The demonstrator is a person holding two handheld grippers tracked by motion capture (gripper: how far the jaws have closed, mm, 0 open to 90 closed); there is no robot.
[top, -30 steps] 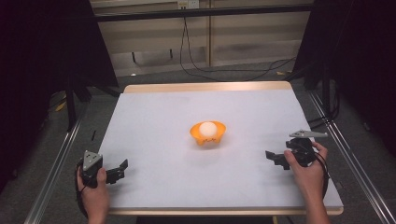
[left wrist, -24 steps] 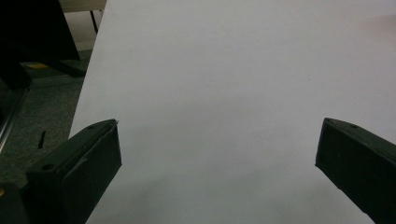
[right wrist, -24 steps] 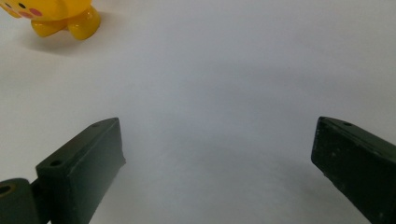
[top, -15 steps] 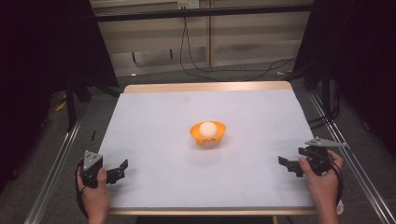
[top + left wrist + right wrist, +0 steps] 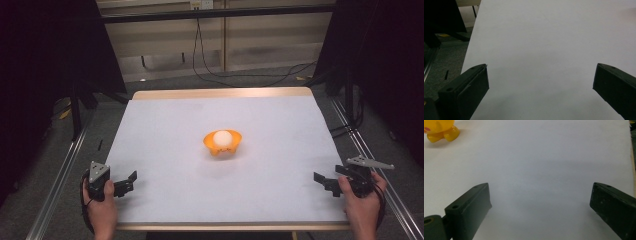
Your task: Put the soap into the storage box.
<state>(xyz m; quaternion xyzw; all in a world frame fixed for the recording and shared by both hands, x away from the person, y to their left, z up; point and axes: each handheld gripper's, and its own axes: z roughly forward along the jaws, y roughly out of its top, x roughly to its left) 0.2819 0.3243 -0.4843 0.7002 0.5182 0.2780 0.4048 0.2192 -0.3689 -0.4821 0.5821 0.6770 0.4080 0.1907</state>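
We see the left gripper (image 5: 131, 181) held in a hand (image 5: 102, 212) at the near-left corner of the table (image 5: 170, 130), w/ its grey three-cornered plate on top. Its jaws stand wide apart and grip nothing; in the left gripper view there's just bare white table surface (image 5: 549, 50) btwn them. The jaws point in over the white top, roughly toward the table's middle.

The right gripper (image 5: 325, 181) sits in the other hand (image 5: 361, 210) at the near-right corner, plate on top too, jaws aimed inward toward the left gripper's side. Its jaws are also spread wide, nothing in them; in the right gripper view we see only white surface btwn the two black jaws.

The one object on the table is an orange bowl-like toy (image 5: 222, 142) w/ a white ball (image 5: 221, 138) sitting in it. It lies ahead of both grippers, well apart from each, approx. midway btwn them across the table: forward and right of the left gripper, forward and left of the right gripper. In the right gripper view the toy (image 5: 439, 130) shows far ahead and off to the left of the left-hand jaw, yellow-orange w/ small stubby feet resting on the white top; we can't tell more of its shape from there.

Both grippers are low, close over the table near its front edge; we can't tell if either touches it.
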